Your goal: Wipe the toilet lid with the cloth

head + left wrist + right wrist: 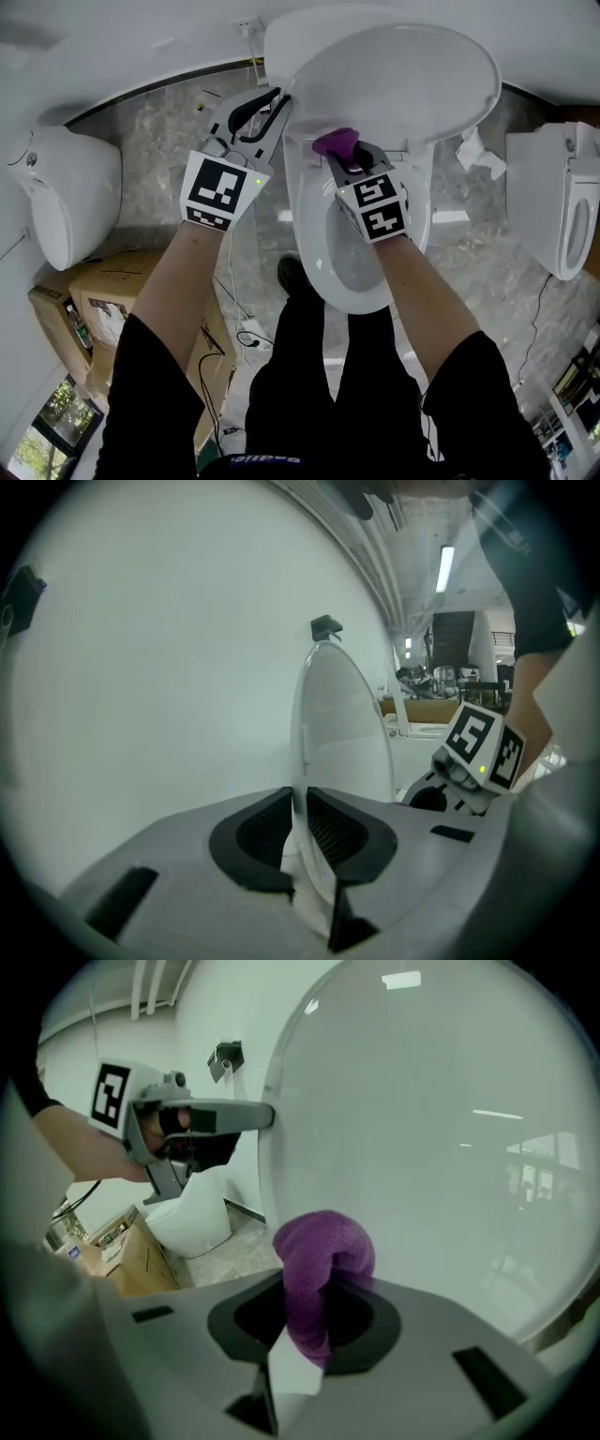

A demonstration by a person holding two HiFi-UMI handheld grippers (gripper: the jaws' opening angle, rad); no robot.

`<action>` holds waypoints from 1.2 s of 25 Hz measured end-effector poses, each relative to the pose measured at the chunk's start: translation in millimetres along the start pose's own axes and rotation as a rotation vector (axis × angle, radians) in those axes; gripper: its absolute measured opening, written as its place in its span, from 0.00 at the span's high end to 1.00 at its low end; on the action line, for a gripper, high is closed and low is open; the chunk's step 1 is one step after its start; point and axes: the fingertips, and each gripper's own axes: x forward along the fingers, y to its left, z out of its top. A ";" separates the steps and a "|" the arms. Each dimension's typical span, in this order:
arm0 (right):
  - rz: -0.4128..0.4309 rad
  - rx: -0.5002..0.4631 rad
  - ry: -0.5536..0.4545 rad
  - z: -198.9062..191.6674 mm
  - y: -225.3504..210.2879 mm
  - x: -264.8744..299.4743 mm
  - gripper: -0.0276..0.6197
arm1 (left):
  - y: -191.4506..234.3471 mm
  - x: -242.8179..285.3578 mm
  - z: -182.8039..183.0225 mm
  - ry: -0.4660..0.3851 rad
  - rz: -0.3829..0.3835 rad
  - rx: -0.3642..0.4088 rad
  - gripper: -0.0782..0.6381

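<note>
The white toilet lid stands raised over the bowl. My left gripper is shut on the lid's left edge, which runs thin and upright between its dark pads. My right gripper is shut on a bunched purple cloth at the lid's lower inner face. In the right gripper view the cloth bulges out of the jaws against the glossy lid, and the left gripper shows on the lid's rim.
A second white toilet stands at the left and a third at the right. Cardboard boxes sit on the grey marble floor at lower left. Crumpled white paper lies right of the bowl.
</note>
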 end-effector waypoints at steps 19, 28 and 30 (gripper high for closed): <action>-0.066 0.101 -0.110 5.0 9.5 -208.6 0.85 | -42.1 -32.1 0.2 0.042 -0.116 0.041 0.82; 0.038 0.086 -0.089 -3.0 75.9 -260.7 0.85 | -94.7 -67.9 -14.2 0.118 -0.169 0.044 0.82; 0.065 0.080 -0.096 0.5 91.7 -267.9 0.85 | -107.5 -76.7 -21.3 0.141 -0.187 0.051 0.81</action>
